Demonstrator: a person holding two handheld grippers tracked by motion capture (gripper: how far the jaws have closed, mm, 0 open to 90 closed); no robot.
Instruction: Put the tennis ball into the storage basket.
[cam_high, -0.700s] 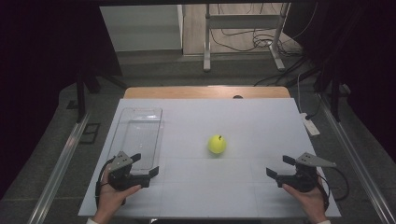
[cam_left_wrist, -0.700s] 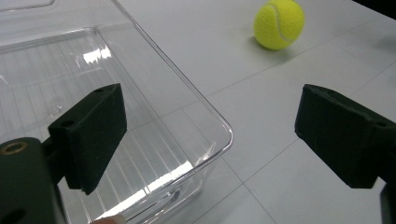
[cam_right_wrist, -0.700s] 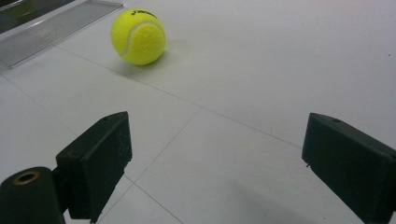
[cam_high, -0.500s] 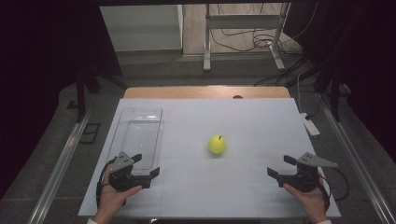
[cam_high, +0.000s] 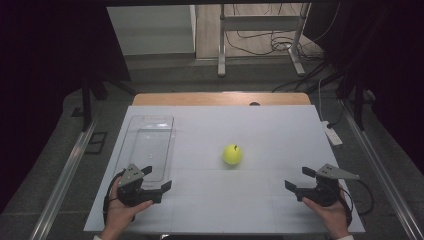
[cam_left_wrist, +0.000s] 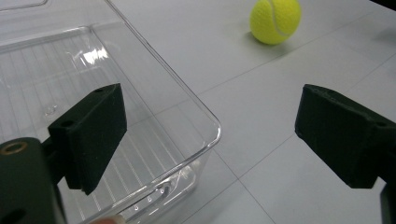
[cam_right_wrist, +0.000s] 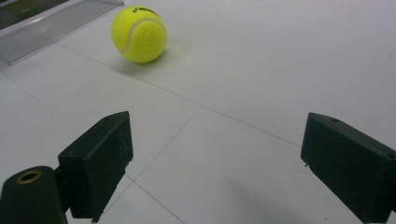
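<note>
A yellow tennis ball (cam_high: 232, 154) lies near the middle of the white table (cam_high: 270, 125), with nothing touching it. It appears far off at the top of the left gripper view (cam_left_wrist: 274, 20) and upper left of the right gripper view (cam_right_wrist: 139, 33). A clear plastic tray (cam_high: 150, 147) stands empty at the left; its near corner (cam_left_wrist: 205, 135) lies between my left jaws. My left gripper (cam_high: 157, 180) is held low at the front left, open and empty. At the front right my right gripper (cam_high: 299, 179) is open too, with bare table between its jaws.
The table's front edge runs just under both hands. A white power strip (cam_high: 332, 134) lies off the right edge. Metal rails (cam_high: 65, 175) flank the table, and a stand with cables (cam_high: 260, 30) is on the floor behind it.
</note>
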